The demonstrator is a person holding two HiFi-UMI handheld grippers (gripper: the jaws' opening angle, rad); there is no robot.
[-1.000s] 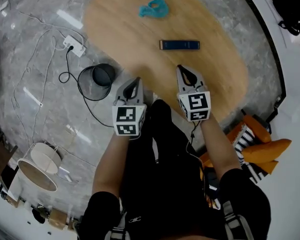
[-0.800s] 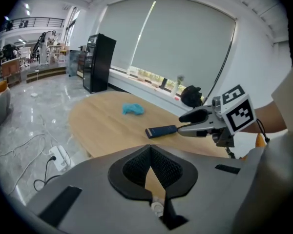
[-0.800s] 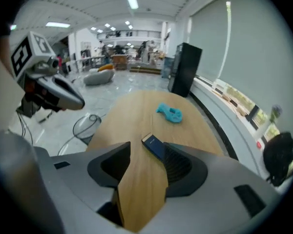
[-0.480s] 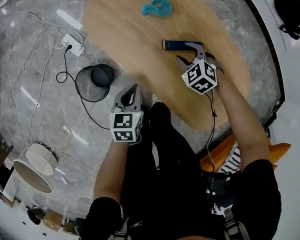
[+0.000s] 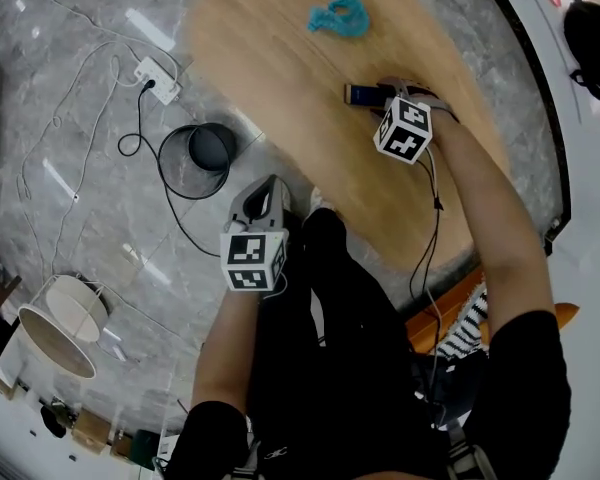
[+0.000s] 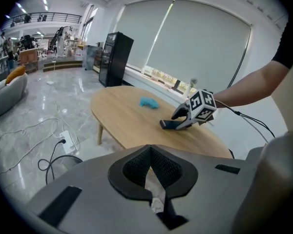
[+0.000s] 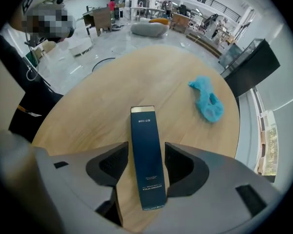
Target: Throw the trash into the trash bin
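Nearest the person, the left gripper (image 5: 268, 184) hangs above the lap, off the edge of the table (image 5: 270, 58). Its jaws are closed together at the tips with nothing clamped. Only a pale sliver shows through the slit behind them, and what it is cannot be told. Just beyond it, on the grey marble floor (image 5: 70, 138), stands the black wire trash bin (image 5: 166, 164) with a dark cable (image 5: 130, 148) curling beside it. The bin is close to the table's edge and well apart from both grippers' tips.

Further out, the right gripper (image 5: 384, 96) points steeply down at the wooden table. Its jaws have just been opening and now stand apart. The dark blue box (image 7: 146, 165) lies flat on the table between them, its length running along the jaws. Its near end sits deep between the pads and its gold-edged far end reaches out past the tips. A pad flanks each long side of the box closely, but neither presses on it. The left gripper view shows the same thing from the side, with the box on the tabletop under the marker cube.

Beyond the box, near the table's far side, lies a crumpled teal piece of trash (image 7: 207, 104), well apart from the jaws. A white power strip (image 5: 156, 74) rests on the floor past the bin.
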